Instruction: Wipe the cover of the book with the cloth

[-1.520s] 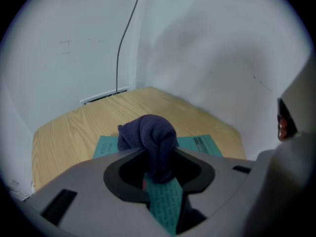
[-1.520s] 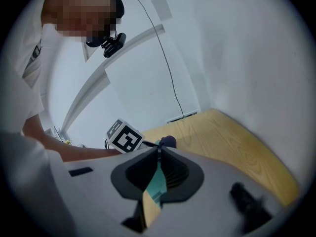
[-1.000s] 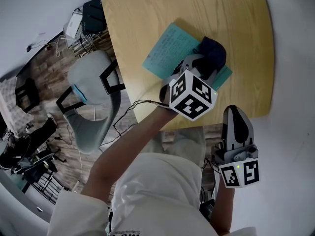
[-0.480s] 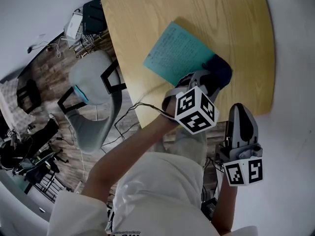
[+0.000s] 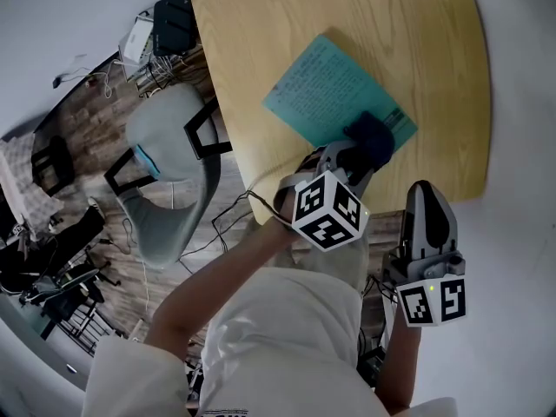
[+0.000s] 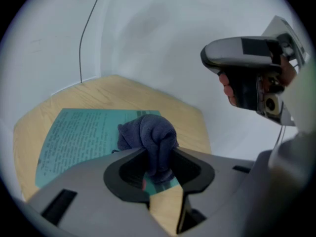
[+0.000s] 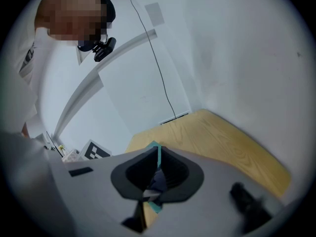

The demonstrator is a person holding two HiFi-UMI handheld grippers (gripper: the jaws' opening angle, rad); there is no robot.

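Observation:
A teal book [image 5: 334, 89] lies flat on the wooden table [image 5: 417, 33]. On the cover's near right corner sits a bunched dark blue cloth [image 5: 369, 137], and my left gripper [image 5: 352, 159] is shut on it. The left gripper view shows the cloth [image 6: 148, 137] pinched in the left gripper [image 6: 157, 164], resting on the book [image 6: 84, 135]. My right gripper [image 5: 426, 211] hangs off the table's near edge, to the right of the left one, jaws together and holding nothing. In its own view the right gripper [image 7: 157, 174] leaves only a thin slit, through which a strip of the book [image 7: 159, 157] shows.
A grey chair [image 5: 169, 172] stands on the floor left of the table. Black and white boxes with cables [image 5: 161, 29] lie beyond it. A white wall [image 6: 148, 28] runs close behind the table's far edge. The right gripper [image 6: 247, 78] looms at the upper right of the left gripper view.
My left gripper has dragged the cloth across the cover toward the book's near edge. The right gripper has stayed almost still off the table's edge.

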